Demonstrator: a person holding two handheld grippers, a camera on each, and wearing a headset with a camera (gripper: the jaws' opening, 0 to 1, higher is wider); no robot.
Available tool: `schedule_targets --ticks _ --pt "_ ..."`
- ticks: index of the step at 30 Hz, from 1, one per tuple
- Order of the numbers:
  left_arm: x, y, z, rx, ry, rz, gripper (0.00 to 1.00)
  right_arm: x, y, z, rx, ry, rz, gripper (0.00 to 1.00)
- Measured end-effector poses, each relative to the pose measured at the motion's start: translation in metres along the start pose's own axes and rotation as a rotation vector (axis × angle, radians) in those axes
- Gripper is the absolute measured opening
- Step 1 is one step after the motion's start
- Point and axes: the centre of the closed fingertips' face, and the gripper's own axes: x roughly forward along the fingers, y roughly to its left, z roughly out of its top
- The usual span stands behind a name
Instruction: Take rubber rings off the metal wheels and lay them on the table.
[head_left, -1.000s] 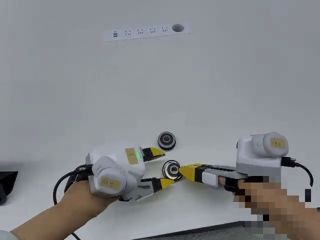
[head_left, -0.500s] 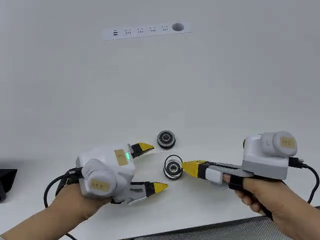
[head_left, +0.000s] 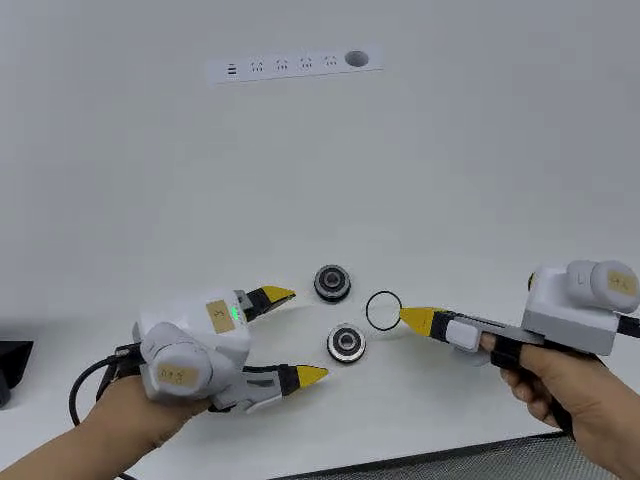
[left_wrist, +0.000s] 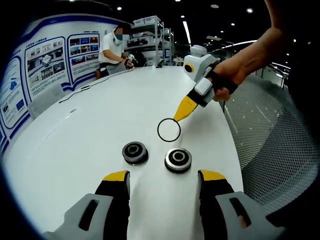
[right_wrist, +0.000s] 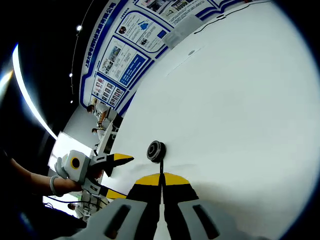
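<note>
Two metal wheels lie on the white table (head_left: 480, 200). The far wheel (head_left: 333, 282) (left_wrist: 135, 152) still has a dark rubber band around it. The near wheel (head_left: 346, 343) (left_wrist: 178, 159) shows a bare silvery rim. My right gripper (head_left: 410, 318) (right_wrist: 161, 179) is shut on a thin black rubber ring (head_left: 383, 311) (left_wrist: 169, 130), which hangs just above the table to the right of the wheels. Edge-on, the ring (right_wrist: 161, 167) is a dark line between the right jaws, with a wheel (right_wrist: 156, 151) beyond it. My left gripper (head_left: 291, 335) (left_wrist: 165, 177) is open, left of the wheels, holding nothing.
A white power strip (head_left: 295, 63) lies at the far side of the table. A black object (head_left: 10, 370) sits at the left edge. The table's front edge and a grey mesh floor (head_left: 450, 465) run close under my hands. A person (left_wrist: 112, 47) stands beyond the table's far end.
The right gripper has pulled the black ring off the near wheel and carried it to the right. The left gripper has drawn back left, away from that wheel, jaws wider apart.
</note>
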Motion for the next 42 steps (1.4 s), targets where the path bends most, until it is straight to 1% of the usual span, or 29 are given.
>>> schedule_targets --ticks 5,11,15,17,21,24,26,28,31,32,33,34,35,38,40,42 --pt "0.0 0.0 0.0 -0.002 0.002 0.001 0.56 0.001 -0.013 -0.004 0.004 0.014 -0.049 0.02" --pt "0.0 0.0 0.0 -0.005 0.005 0.0 0.55 0.001 -0.02 -0.007 -0.018 0.023 -0.083 0.02" --pt "0.0 0.0 -0.001 -0.006 0.007 -0.001 0.55 0.002 -0.022 -0.008 -0.065 0.035 -0.104 0.04" --pt "0.0 0.0 -0.001 -0.007 0.009 -0.001 0.55 0.002 -0.021 -0.008 -0.08 0.037 -0.104 0.06" --pt "0.0 0.001 -0.001 -0.017 0.003 0.002 0.54 0.003 -0.02 -0.009 -0.119 0.053 -0.11 0.08" --pt "0.001 0.001 -0.001 -0.02 0.006 0.001 0.54 0.003 -0.02 -0.012 -0.166 0.075 -0.117 0.11" --pt "0.001 0.001 -0.001 -0.02 0.006 0.0 0.53 0.003 -0.02 -0.012 -0.184 0.082 -0.123 0.11" --pt "0.001 0.001 -0.002 -0.02 0.009 0.0 0.53 0.003 -0.02 -0.013 -0.225 0.092 -0.13 0.14" --pt "0.001 0.0 0.0 -0.02 0.006 -0.002 0.53 0.002 -0.018 -0.012 -0.257 0.1 -0.137 0.17" --pt "0.001 0.0 0.0 -0.019 0.008 -0.002 0.52 0.001 -0.018 -0.011 -0.288 0.101 -0.136 0.18" --pt "0.002 0.0 0.0 -0.019 0.006 -0.003 0.52 0.001 -0.018 -0.011 -0.29 0.102 -0.138 0.18" --pt "0.002 -0.001 0.002 -0.023 0.001 -0.007 0.51 0.0 -0.02 -0.009 -0.303 0.096 -0.154 0.19" --pt "0.002 -0.001 0.002 -0.021 0.003 -0.006 0.51 0.0 -0.02 -0.008 -0.314 0.091 -0.158 0.21" --pt "0.004 -0.002 0.004 -0.018 -0.002 -0.01 0.48 0.0 -0.015 -0.005 -0.301 0.075 -0.136 0.22" --pt "0.005 -0.003 0.006 -0.014 -0.004 -0.013 0.46 0.001 -0.01 -0.005 -0.287 0.073 -0.115 0.21" --pt "0.007 -0.004 0.007 -0.013 -0.005 -0.021 0.44 0.003 -0.009 -0.006 -0.284 0.074 -0.108 0.21"
